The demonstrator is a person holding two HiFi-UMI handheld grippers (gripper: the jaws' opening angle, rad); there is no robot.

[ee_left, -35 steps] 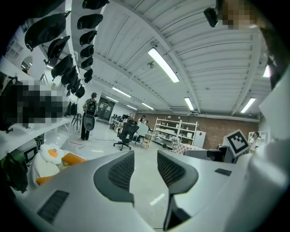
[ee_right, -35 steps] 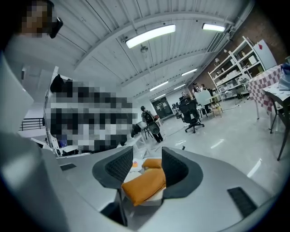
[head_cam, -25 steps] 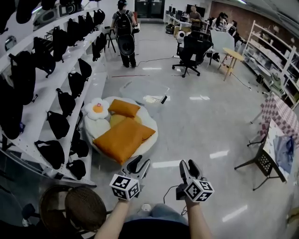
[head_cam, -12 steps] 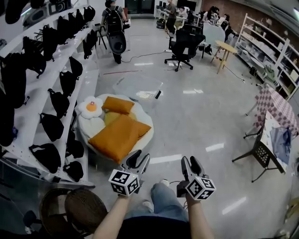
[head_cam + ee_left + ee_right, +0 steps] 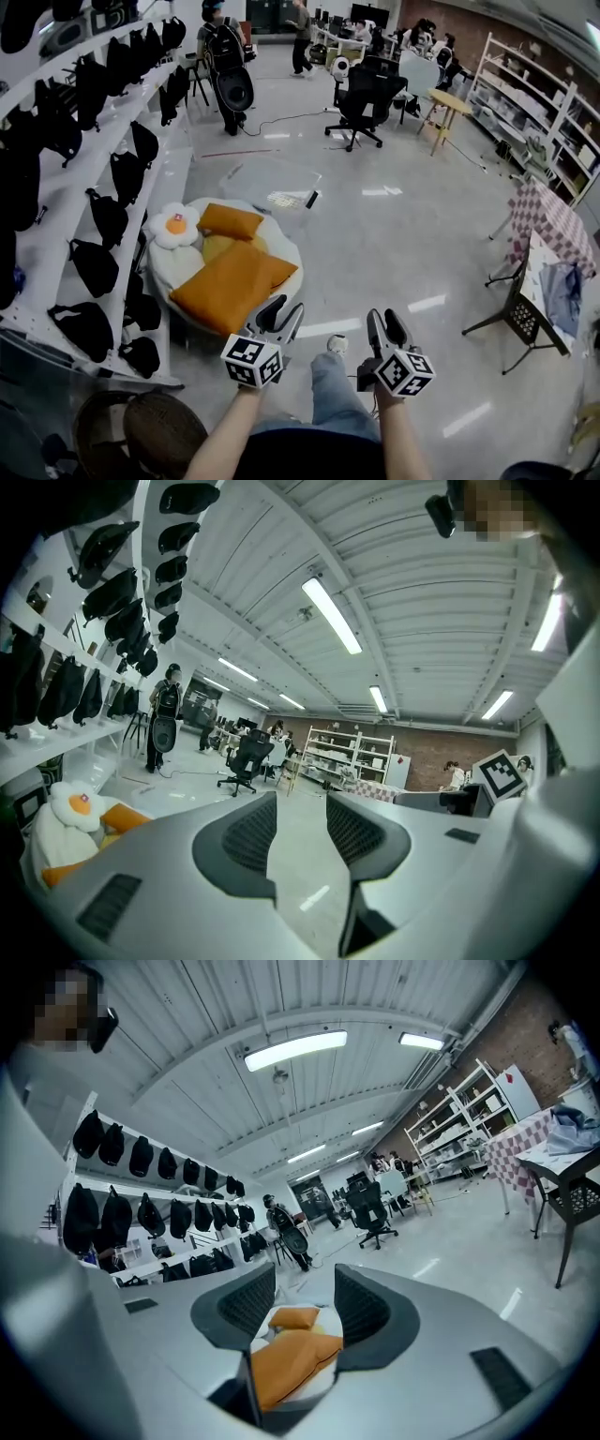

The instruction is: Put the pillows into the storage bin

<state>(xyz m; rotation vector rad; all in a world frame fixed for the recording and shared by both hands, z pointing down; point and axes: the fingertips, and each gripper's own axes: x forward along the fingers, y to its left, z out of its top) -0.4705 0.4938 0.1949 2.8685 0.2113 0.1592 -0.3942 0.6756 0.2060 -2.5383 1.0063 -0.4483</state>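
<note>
Down on the floor to your front-left, the pillows are heaped on a round white cushion (image 5: 184, 265) pushed up against the foot of the shelving (image 5: 66, 216). The big orange pillow (image 5: 225, 289) is on the near side, the small orange pillow (image 5: 229, 221) is behind it, and the fried-egg pillow (image 5: 173, 225) is at the shelf-side edge. Just past the heap there's a clear storage bin (image 5: 274, 178), see-through enough that its edges are hard to pick out.

The shelf boxes the pile in on the left, but the right side is wide bare floor all the way out to the office chair (image 5: 366, 98) and the checkered table (image 5: 555, 223).

Your left gripper (image 5: 281, 315) hangs up in the air near the big orange pillow's near corner, not touching it. Its jaws are parted with only floor showing between them. Your right gripper (image 5: 384, 321) is further right, also parted and holding nothing. The orange pillows line up in its gap, but well beyond the tips.
</note>
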